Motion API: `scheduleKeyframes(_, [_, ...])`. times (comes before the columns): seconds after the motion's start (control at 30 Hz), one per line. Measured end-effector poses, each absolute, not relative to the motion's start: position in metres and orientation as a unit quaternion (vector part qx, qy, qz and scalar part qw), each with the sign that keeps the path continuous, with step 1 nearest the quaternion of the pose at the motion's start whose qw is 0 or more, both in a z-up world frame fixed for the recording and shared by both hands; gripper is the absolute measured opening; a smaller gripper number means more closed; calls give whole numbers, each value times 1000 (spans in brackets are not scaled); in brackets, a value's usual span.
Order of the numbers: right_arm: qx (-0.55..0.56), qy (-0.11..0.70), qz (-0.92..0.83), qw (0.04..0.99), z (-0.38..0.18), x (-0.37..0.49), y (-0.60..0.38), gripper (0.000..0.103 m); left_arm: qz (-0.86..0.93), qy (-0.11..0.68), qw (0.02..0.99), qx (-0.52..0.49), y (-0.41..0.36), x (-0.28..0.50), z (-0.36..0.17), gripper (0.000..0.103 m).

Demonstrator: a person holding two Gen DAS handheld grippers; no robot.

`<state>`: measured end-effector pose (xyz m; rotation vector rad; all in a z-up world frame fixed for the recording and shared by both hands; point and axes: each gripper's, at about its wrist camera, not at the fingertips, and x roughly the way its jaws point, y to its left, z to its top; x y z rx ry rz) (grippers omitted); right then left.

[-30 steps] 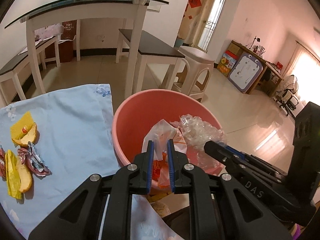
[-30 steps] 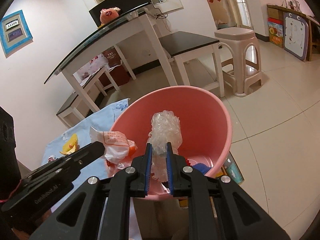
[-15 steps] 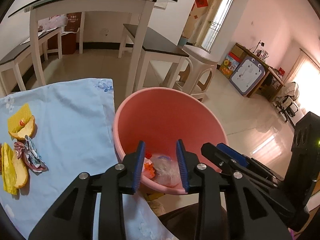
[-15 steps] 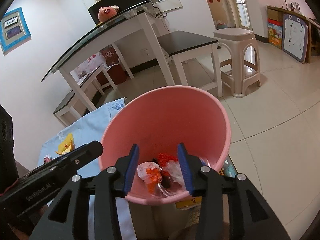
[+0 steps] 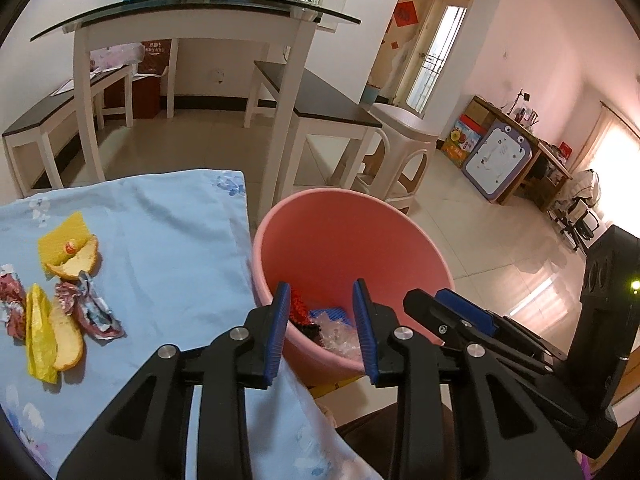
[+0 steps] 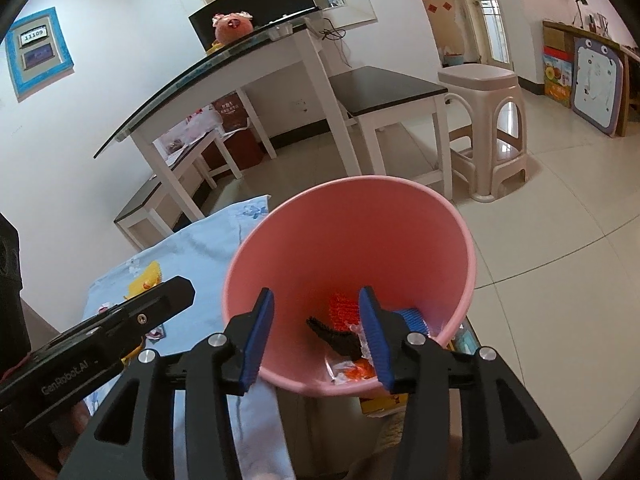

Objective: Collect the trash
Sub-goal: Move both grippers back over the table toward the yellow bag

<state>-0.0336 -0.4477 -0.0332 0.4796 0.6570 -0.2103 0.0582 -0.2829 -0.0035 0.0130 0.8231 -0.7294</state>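
Over pink bucket [image 5: 352,240]: left tongs [image 5: 322,318] and right tongs [image 6: 316,330] both spread wide, empty; one second ago each pinched a wrapper. Clear plastic wrap [image 5: 336,334] and orange-white bag [image 6: 354,370] now at bucket bottom. Peels [image 5: 70,254] and foil wrapper [image 5: 90,310] unchanged on blue-clothed table [image 5: 168,240].

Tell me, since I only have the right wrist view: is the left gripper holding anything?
Observer: No. The left gripper is open and empty, with its fingers over the near rim of the pink bucket.
Operator: Any trash lying on the cloth?
Observer: Yes. The left wrist view shows yellow peels and a crumpled wrapper on the blue cloth.
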Motion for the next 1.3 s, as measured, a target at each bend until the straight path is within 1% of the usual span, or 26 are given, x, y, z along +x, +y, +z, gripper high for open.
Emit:
scheduleKeyframes(0.4, [212,317,-71,922,-18,-42,-407,47,-326,375,868,9,-242,40,9,32])
scheduleKeyframes(0.7, [197,325,-34,924,-12,-41,-365,49,-296,370,880,-1,-192,31,14,32])
scheduleKeyframes(0.97, [174,340,-1,924,-13,-30,-325,51,-256,378,890,-15,-140,29,6,32])
scheduleKeyframes(1.3, [163,374,42,912,-30,-3,-290,53,-184,410,891,-58,-73,48,-20,32])
